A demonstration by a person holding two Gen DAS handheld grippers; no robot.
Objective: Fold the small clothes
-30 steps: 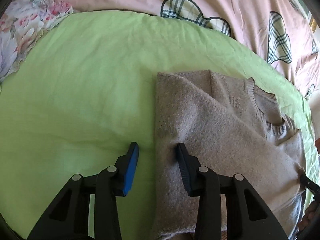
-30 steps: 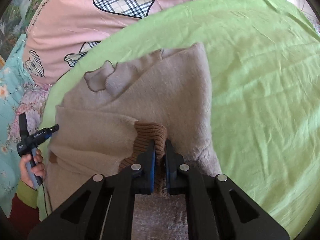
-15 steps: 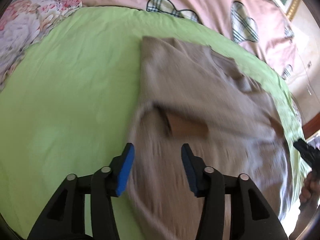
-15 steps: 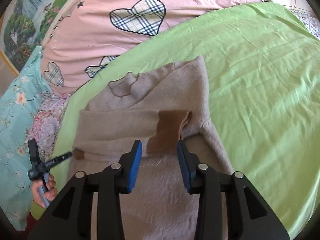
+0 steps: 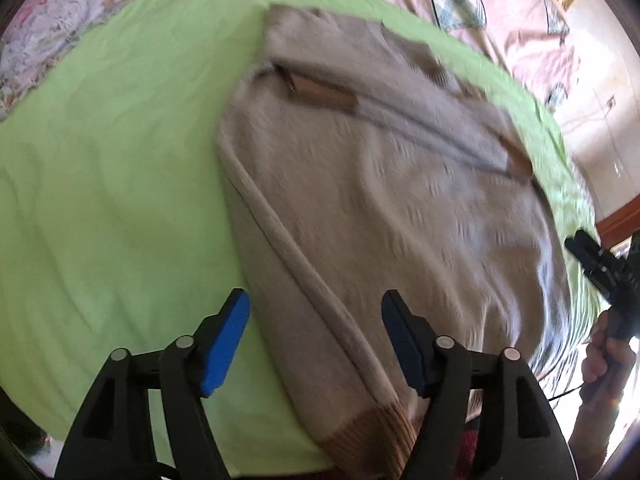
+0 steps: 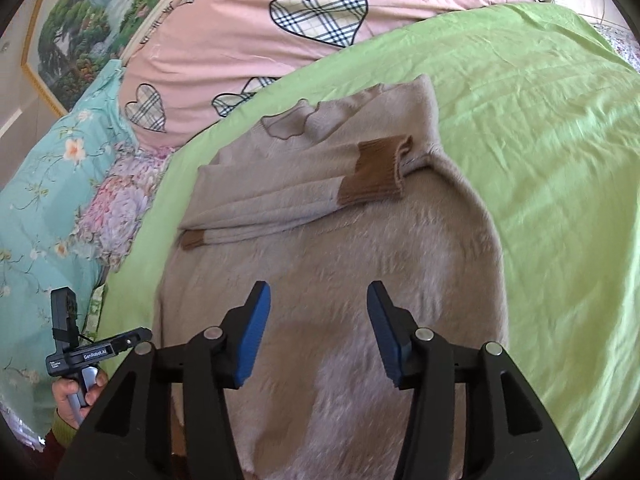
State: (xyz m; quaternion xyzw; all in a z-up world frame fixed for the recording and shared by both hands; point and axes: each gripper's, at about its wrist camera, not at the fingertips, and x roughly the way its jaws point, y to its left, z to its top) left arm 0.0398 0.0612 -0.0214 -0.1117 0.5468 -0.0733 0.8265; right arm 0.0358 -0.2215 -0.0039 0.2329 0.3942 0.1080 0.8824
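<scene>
A small beige sweater (image 6: pixel 340 264) with brown cuffs lies flat on the green sheet (image 6: pixel 540 140). Both sleeves are folded across its chest, with one brown cuff (image 6: pixel 376 172) on top and another (image 6: pixel 192 239) at the left side. My right gripper (image 6: pixel 318 320) is open and empty above the sweater's lower body. In the left wrist view the sweater (image 5: pixel 392 208) is blurred; my left gripper (image 5: pixel 314 336) is open and empty over its folded side edge near the brown hem (image 5: pixel 368 424).
A pink quilt with plaid hearts (image 6: pixel 320 12) lies behind the green sheet. A floral blue cover (image 6: pixel 52 184) is at the left. The left gripper and hand (image 6: pixel 80 356) show at lower left; the right gripper (image 5: pixel 604 268) shows at the left view's right edge.
My right gripper let go of the brown cuff, opened and drew back toward the hem. My left gripper also pulled back to the sweater's lower side edge and opened wider.
</scene>
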